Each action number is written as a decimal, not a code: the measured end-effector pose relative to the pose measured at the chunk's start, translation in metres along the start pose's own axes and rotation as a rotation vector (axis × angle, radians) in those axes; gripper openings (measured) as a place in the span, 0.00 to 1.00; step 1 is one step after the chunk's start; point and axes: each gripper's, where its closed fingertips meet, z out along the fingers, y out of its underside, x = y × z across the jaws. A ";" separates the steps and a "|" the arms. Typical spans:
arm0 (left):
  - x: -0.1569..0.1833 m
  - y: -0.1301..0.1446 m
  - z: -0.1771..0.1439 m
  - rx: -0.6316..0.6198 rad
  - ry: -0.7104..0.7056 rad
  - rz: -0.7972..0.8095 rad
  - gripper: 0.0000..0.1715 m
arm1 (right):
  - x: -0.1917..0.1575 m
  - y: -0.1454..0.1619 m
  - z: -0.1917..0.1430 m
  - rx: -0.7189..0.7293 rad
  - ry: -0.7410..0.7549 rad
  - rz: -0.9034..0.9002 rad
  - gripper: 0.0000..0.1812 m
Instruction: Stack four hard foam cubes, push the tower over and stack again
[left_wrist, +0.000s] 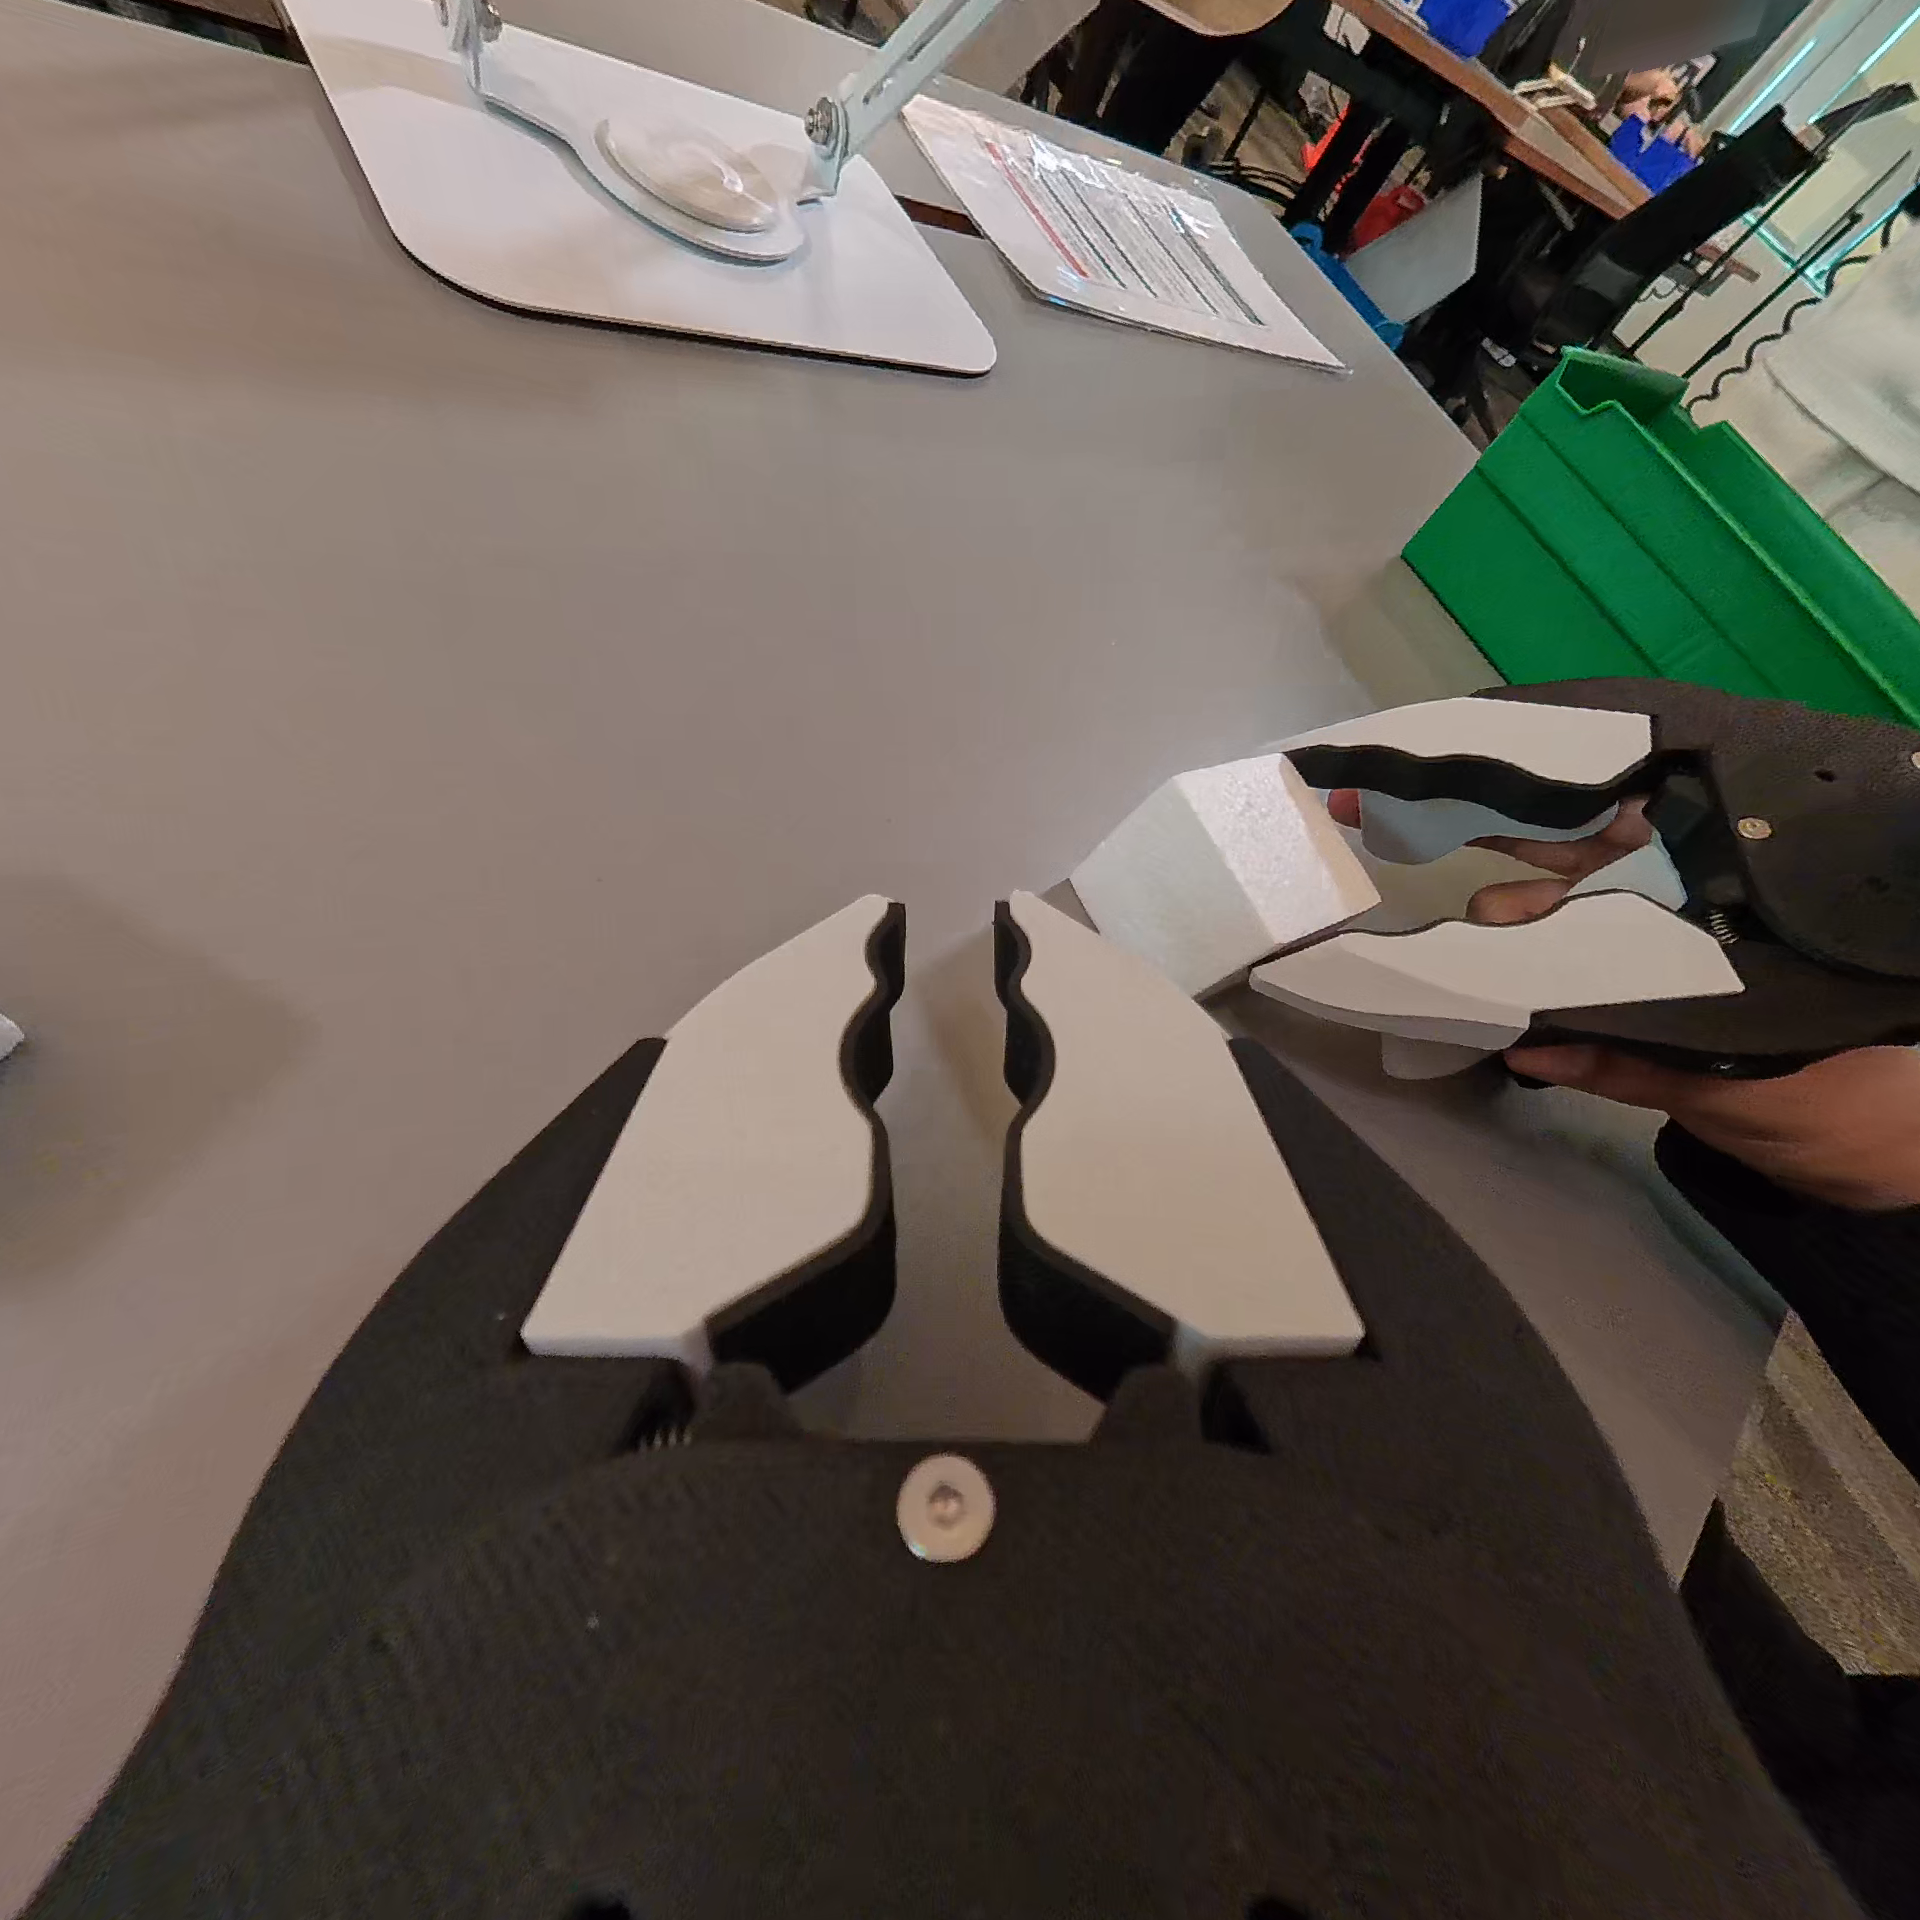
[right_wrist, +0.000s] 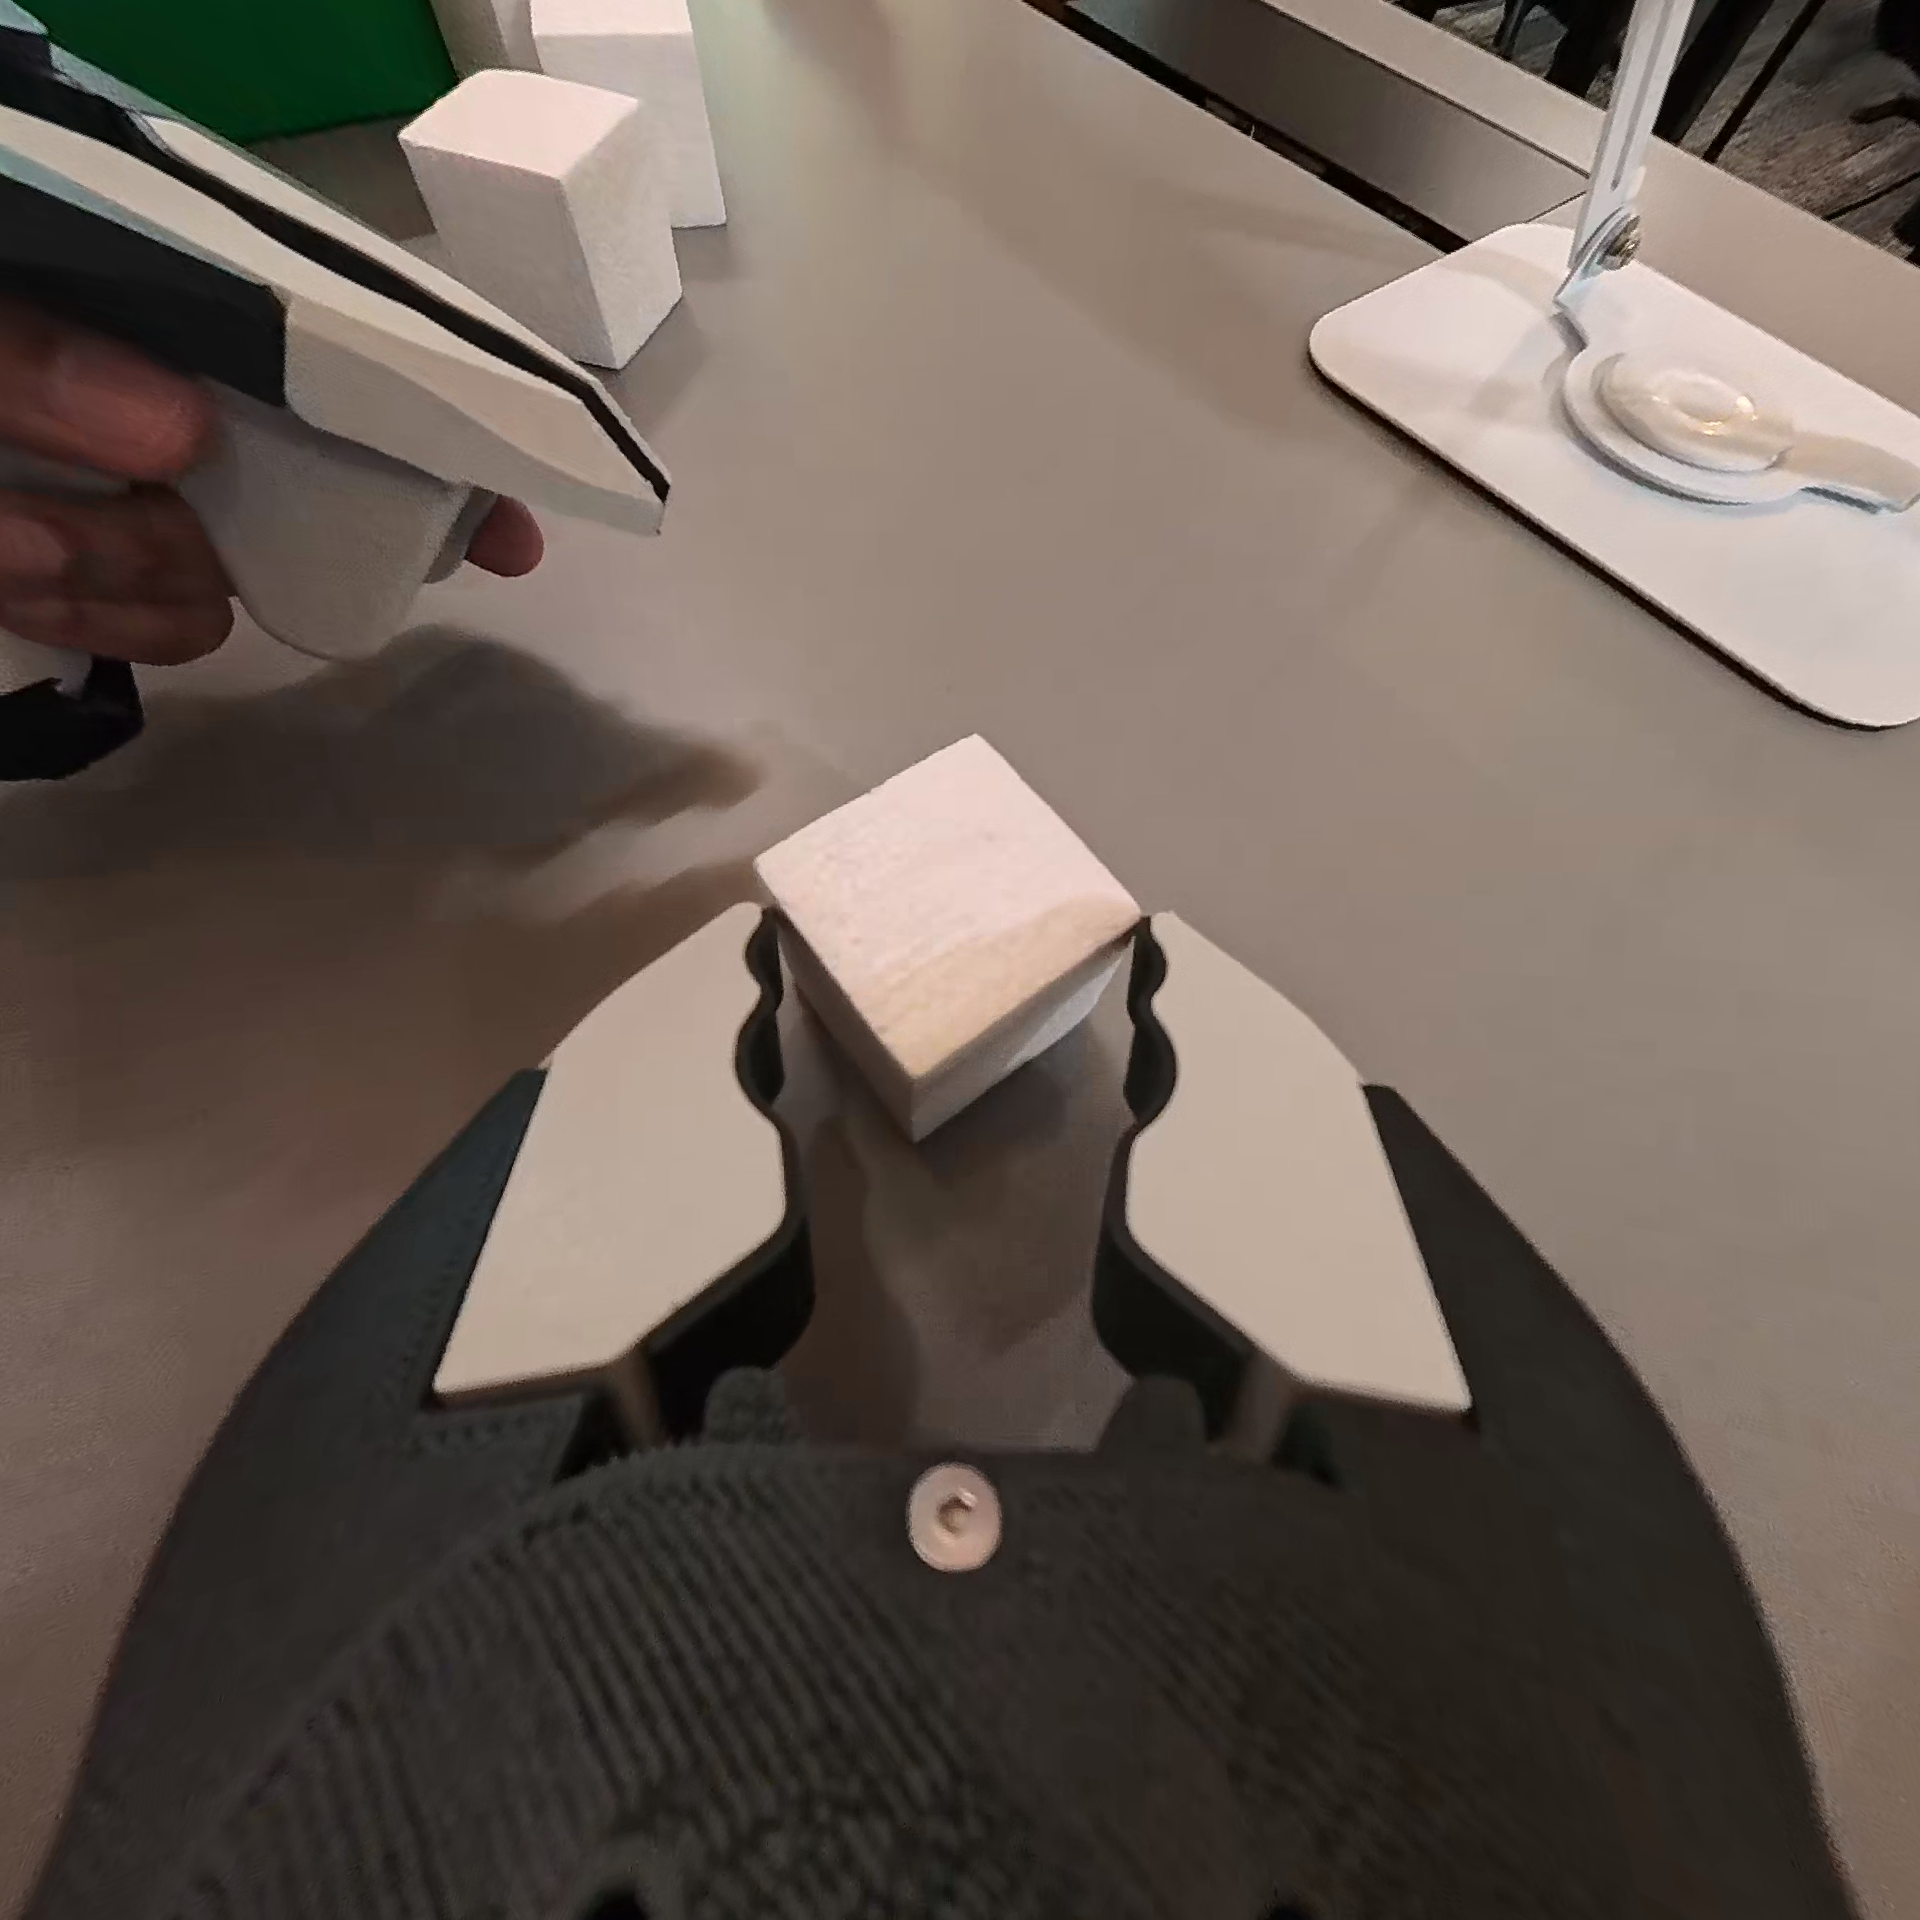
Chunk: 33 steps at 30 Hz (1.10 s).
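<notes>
My right gripper (right_wrist: 954, 923) is shut on a white foam cube (right_wrist: 935, 935), pinched by its corners at the fingertips and turned diagonally just above the grey table (right_wrist: 1039, 520). In the left wrist view the right gripper (left_wrist: 1273, 868) comes in from the right with the cube (left_wrist: 1226, 873) tilted in its tips. My left gripper (left_wrist: 951, 920) is empty, its jaws a narrow gap apart, just left of the cube. It also shows in the right wrist view (right_wrist: 644, 499), hovering to the upper left.
Two taller white foam blocks (right_wrist: 540, 208) (right_wrist: 634, 94) stand at the far left beside a green bin (left_wrist: 1662, 561). A white stand base with an arm (right_wrist: 1662, 468) (left_wrist: 675, 208) and a laminated sheet (left_wrist: 1122, 229) lie at the back. The table's edge (left_wrist: 1725, 1455) runs close on the right.
</notes>
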 end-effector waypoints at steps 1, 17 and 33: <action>0.000 0.000 0.000 0.000 0.000 0.000 0.10 | 0.000 0.000 0.000 -0.001 0.000 0.001 0.36; 0.000 -0.001 -0.002 0.000 -0.023 0.035 0.10 | 0.002 0.003 0.000 -0.014 0.013 0.003 0.42; -0.001 0.002 0.000 -0.017 -0.032 0.056 0.11 | 0.004 0.004 0.001 -0.027 0.012 0.011 0.46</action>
